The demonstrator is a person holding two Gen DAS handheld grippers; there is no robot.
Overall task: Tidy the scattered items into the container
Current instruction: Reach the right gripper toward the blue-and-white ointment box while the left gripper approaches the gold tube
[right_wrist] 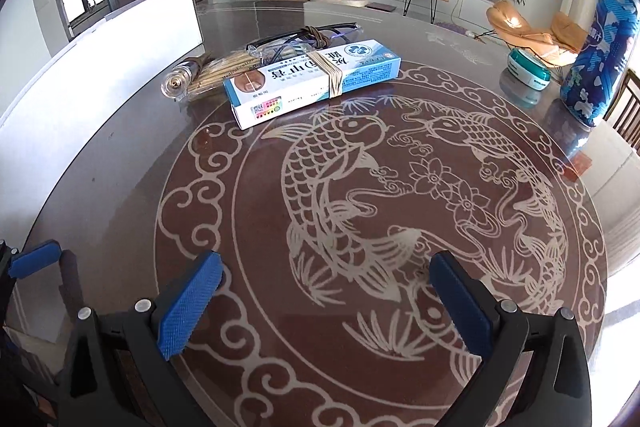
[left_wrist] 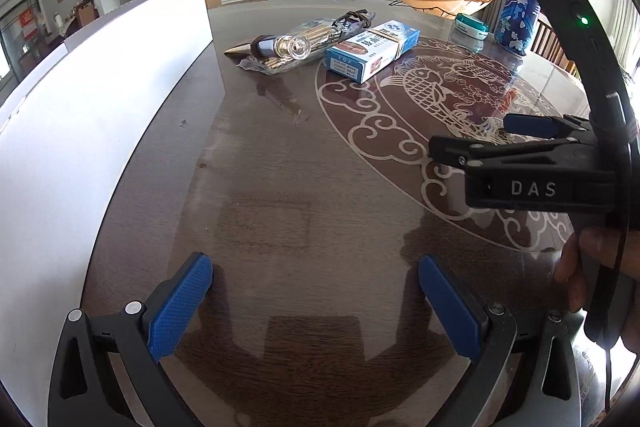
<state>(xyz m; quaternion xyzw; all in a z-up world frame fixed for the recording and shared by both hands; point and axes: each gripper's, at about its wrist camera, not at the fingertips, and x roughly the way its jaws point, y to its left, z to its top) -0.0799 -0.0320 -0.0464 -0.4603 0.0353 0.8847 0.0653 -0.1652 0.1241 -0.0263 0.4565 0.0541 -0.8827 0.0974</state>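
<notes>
Glossy table (right_wrist: pixel 120 163) bare between both spread claws and boxed tube (right_wrist: pixel 316 83).

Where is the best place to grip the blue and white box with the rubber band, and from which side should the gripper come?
Probably across the short width of the blue and white box, near its middle by the rubber band, coming from above. It lies flat and long; its two long sides look free, while wrapped sticks and glasses crowd its far side.

Bright daylight enters from three o'clock, glaring off the glossy table (right_wrist: pixel 120 163); frames are sharp, edges bowed with black fisheye corners.
</notes>
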